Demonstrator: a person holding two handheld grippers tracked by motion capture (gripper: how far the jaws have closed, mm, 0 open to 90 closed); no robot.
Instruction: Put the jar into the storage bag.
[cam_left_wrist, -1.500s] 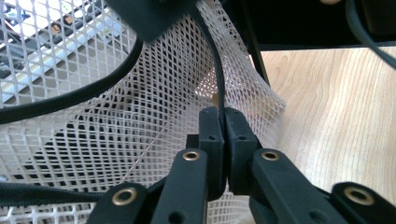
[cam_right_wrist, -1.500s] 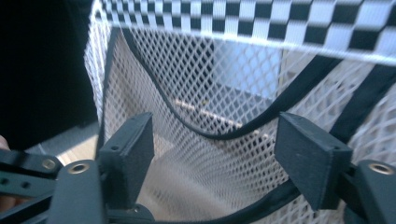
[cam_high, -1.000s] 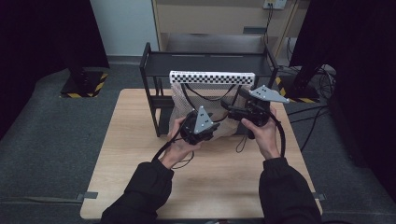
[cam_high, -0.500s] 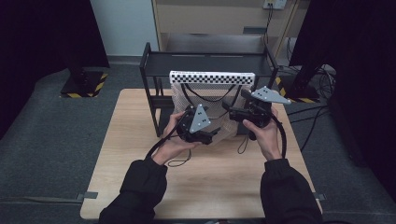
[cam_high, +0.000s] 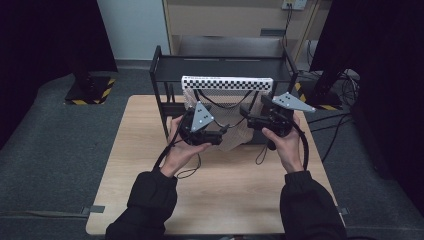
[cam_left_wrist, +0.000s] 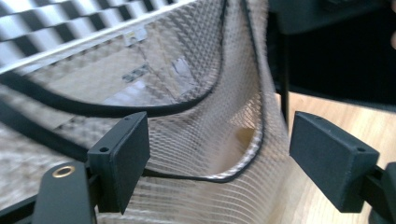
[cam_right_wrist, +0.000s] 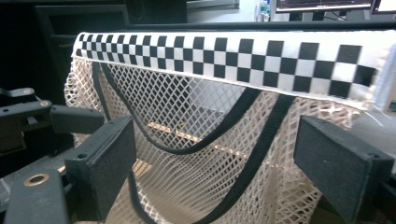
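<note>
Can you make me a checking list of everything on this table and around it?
Surface: wooden table, bare at the front.
Job's things: cream mesh bag with checkered band and black straps, hanging over the black rack.
Clutter: nothing seen.
Grippers: left gripper open, its jaws have just been opening, mesh between them but not pinched; right gripper open, jaws just been opening too, with mesh and straps in front.
Cables: one cable loops on the table by the left hand; another trails by the right hand.
Surroundings: grey carpet, hazard-striped stand base, wooden cabinet behind the rack.
</note>
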